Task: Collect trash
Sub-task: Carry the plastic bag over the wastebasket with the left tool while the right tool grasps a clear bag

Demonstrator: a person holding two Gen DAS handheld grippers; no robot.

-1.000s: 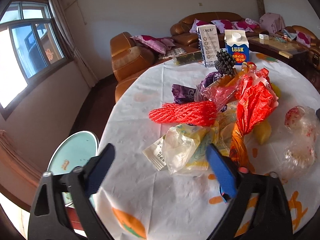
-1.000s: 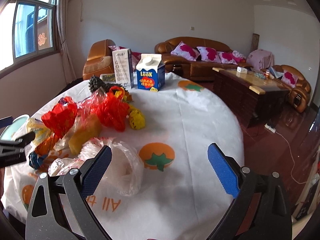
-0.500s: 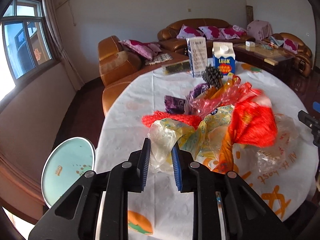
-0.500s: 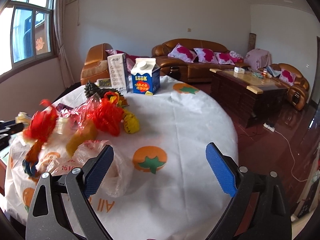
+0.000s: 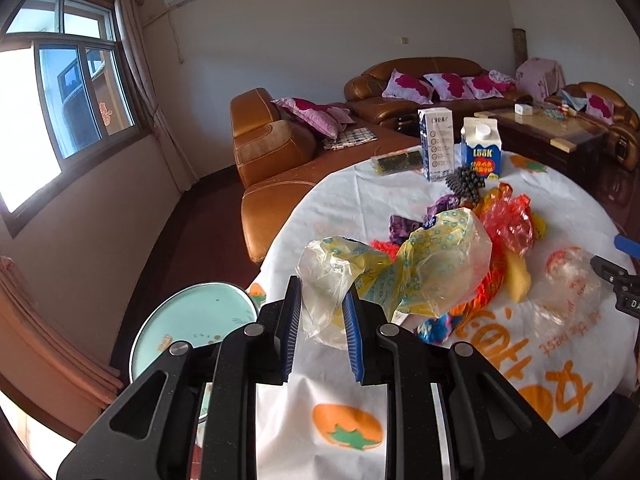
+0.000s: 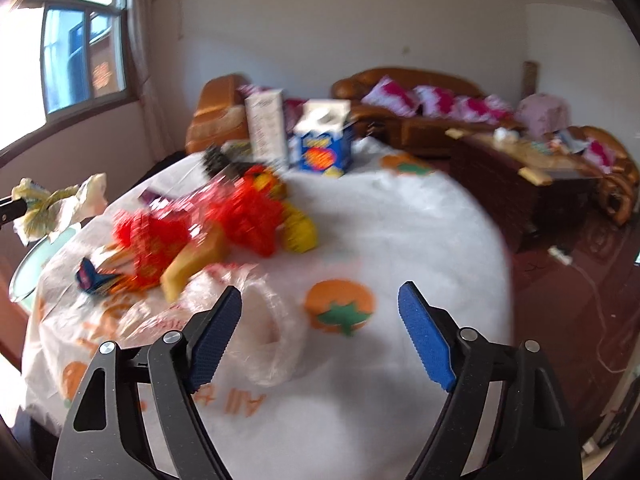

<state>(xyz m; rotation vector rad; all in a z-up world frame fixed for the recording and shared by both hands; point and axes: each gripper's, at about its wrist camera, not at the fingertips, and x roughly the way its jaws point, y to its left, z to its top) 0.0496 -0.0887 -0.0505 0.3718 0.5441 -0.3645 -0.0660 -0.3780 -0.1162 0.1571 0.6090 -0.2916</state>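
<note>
My left gripper (image 5: 320,316) is shut on a crumpled clear and yellow-patterned plastic bag (image 5: 420,272), held up off the round table (image 5: 400,408). The same bag (image 6: 60,204) hangs at the left edge of the right wrist view. Under it lies a heap of trash: red netting (image 6: 248,216), a red plastic bag (image 5: 508,224), purple wrappers (image 5: 404,226) and a yellow piece (image 5: 520,276). My right gripper (image 6: 320,320) hovers over a clear plastic bag (image 6: 264,328) near the table's front; its jaws are closing, and the bag lies by the left finger with no pad pressing on it.
Two cartons (image 5: 480,154) and a dark pine cone (image 5: 466,184) stand at the table's far side. A pale green round bin lid (image 5: 192,324) sits on the floor left of the table. Brown sofas (image 5: 416,84) and a coffee table (image 5: 560,128) fill the room behind.
My left gripper closed on the clear and yellow bag and lifted it off the heap. The right gripper's jaws have narrowed a little and stayed near the clear bag.
</note>
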